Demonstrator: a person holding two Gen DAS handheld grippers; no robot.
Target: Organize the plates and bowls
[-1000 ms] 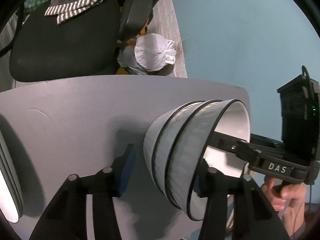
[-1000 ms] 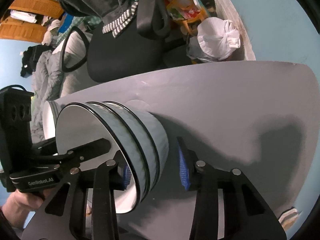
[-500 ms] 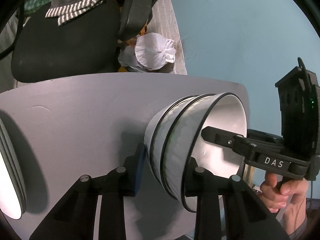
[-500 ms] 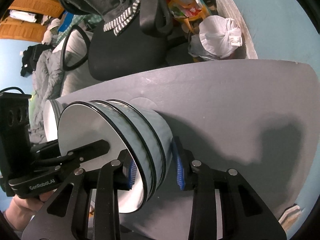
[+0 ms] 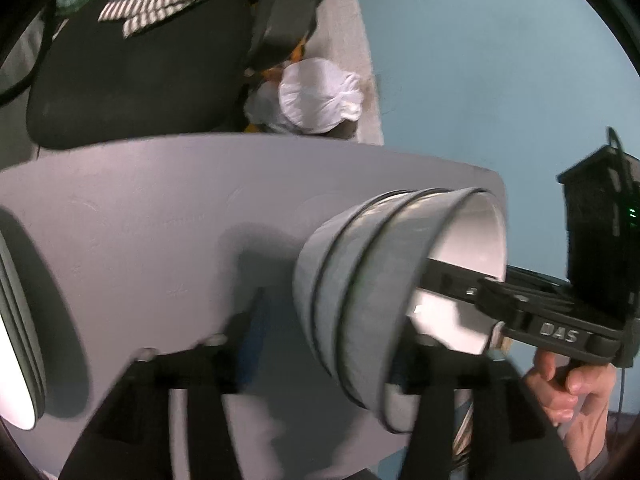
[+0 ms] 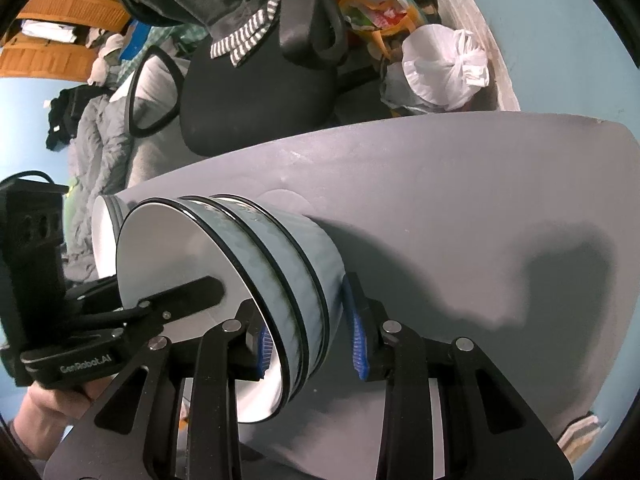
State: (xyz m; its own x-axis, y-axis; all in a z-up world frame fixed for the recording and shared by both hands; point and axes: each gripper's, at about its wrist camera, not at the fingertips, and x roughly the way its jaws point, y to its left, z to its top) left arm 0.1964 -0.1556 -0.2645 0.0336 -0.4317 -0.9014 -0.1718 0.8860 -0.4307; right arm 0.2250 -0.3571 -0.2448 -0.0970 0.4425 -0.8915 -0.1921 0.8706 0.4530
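Three nested bowls (image 6: 288, 280) sit on the grey table (image 6: 460, 208). The right gripper (image 6: 310, 344) is clamped across their wall, while the left gripper (image 5: 328, 344) has just sprung its jaws apart and let go, so the right one's got the stack. Plates (image 5: 20, 340) wait at the far left edge.
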